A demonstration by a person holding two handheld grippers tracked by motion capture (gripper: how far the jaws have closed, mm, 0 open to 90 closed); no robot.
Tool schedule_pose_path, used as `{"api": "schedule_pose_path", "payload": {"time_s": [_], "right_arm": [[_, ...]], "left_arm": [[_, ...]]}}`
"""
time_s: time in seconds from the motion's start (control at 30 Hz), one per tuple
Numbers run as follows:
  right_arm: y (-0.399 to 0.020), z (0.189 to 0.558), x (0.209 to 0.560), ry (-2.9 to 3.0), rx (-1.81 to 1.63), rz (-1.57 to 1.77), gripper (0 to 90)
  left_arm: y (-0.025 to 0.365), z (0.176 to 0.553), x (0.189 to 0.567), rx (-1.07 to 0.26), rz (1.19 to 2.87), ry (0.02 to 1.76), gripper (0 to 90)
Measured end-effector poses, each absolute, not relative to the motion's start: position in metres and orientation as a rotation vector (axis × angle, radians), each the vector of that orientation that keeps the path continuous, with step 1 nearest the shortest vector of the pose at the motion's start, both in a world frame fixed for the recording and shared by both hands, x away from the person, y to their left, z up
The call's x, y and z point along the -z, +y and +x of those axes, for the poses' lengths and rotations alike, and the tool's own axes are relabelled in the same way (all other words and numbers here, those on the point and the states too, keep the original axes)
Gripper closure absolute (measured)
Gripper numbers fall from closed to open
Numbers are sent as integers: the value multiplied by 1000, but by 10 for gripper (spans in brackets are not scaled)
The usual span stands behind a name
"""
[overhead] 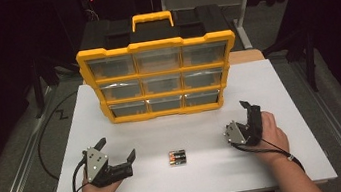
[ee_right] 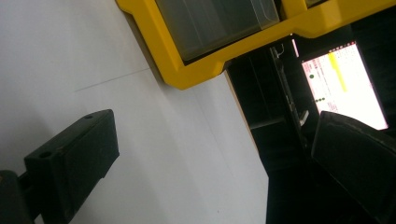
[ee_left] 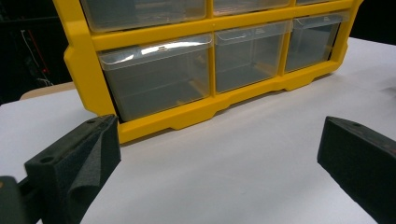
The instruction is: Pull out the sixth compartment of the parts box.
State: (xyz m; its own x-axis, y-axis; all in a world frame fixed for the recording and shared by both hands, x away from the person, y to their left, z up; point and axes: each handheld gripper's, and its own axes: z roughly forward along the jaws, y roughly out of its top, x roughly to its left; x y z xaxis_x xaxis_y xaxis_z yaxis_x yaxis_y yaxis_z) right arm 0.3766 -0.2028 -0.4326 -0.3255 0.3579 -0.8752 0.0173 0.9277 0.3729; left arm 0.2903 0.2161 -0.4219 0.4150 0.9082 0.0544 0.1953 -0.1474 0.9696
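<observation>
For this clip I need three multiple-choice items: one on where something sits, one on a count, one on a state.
1. Where does the small pack of batteries lie?
A. on the white table between the two grippers
B. in a drawer
C. on top of the organizer

2. How many clear drawers does the yellow plastic drawer organizer have on its front?
A. six
B. nine
C. twelve

3. How do the jaws of the left gripper stand?
A. shut on the pack
B. shut on nothing
C. open

Answers: 1 A, the pack lies on the white table between the left gripper and the right gripper. 2 B, three rows of three. 3 C, the jaws stand wide apart.
</observation>
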Motion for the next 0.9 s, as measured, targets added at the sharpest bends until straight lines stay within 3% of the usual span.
{"api": "schedule_pose_path", "payload": {"time_s": [0.9], "right_arm": [[-184, 370, 434, 1825, -188, 38, 22]], "left_arm": [[215, 290, 423, -859, 1642, 1000, 4]]}}
